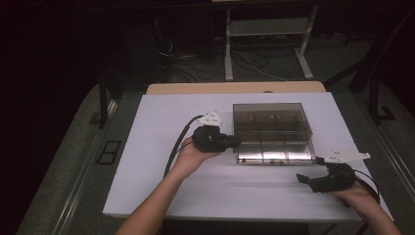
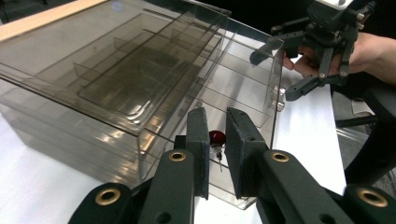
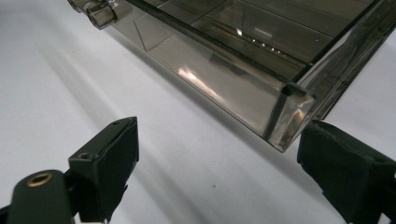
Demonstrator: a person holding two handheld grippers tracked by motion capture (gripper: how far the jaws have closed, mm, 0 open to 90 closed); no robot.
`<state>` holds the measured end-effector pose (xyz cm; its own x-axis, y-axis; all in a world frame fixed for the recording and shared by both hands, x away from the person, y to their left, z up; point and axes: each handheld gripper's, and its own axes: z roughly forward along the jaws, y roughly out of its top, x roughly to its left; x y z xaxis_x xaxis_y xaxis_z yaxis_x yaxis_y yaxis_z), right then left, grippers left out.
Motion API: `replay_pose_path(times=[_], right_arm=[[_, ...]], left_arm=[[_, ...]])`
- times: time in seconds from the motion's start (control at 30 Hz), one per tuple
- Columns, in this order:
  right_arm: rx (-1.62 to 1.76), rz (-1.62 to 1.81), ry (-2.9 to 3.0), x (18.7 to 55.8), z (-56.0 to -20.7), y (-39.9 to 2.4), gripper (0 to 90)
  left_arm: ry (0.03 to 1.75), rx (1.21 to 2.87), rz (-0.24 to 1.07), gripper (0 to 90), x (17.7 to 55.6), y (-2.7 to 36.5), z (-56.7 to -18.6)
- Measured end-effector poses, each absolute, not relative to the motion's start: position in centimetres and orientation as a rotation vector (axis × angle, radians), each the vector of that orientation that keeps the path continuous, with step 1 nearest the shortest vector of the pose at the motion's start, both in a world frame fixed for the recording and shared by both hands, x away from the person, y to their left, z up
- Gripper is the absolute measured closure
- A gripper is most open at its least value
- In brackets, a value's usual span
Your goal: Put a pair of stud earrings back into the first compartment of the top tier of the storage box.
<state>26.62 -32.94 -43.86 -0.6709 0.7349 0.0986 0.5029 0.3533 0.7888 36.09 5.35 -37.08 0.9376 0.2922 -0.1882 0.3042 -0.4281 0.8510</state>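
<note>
The work item is a box (image 1: 273,133) of smoke-tinted transparent plastic, rectangular, with flat hard walls, sharp edges and glossy reflections. Thin internal partitions of the same plastic divide it into several compartments. It stands on the tabletop (image 1: 161,122), right of centre and towards the far edge. The tabletop surface is matt white and smooth; a strip of light wood shows along its far edge.

The left tongs (image 1: 234,142) are of black plastic with brass-coloured pivot bushes and flat rectangular pads. They lie at the box's left near corner. In the left gripper view the left tongs (image 2: 217,140) have their jaws drawn close together with a narrow gap. In that gap sits a small dark-red rounded object (image 2: 216,137), glossy, with a thin metallic stem hanging below it. Whether the pads press on it, or whether it lies behind the clear wall, cannot be determined. A white plate sits on top of the tongs body, and a black cable trails back past the forearm.

The right tongs (image 1: 307,180) rest low over the tabletop near the box's right near corner, apart from it. In the right gripper view the right tongs (image 3: 224,154) have their jaws spread wide with bare tabletop between them; the pads have a rough, matt surface. The box corner (image 3: 289,112) lies just beyond the right-hand jaw.
</note>
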Motion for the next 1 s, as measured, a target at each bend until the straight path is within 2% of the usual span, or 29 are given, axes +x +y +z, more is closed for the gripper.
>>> replay_pose_path(times=[1.0], right_arm=[[1.108, 1.216, 2.346, 26.7, -43.9, -33.0, 12.2]], left_arm=[[0.384, 2.076, -0.046, 78.5, 35.5, 3.3, -38.4]])
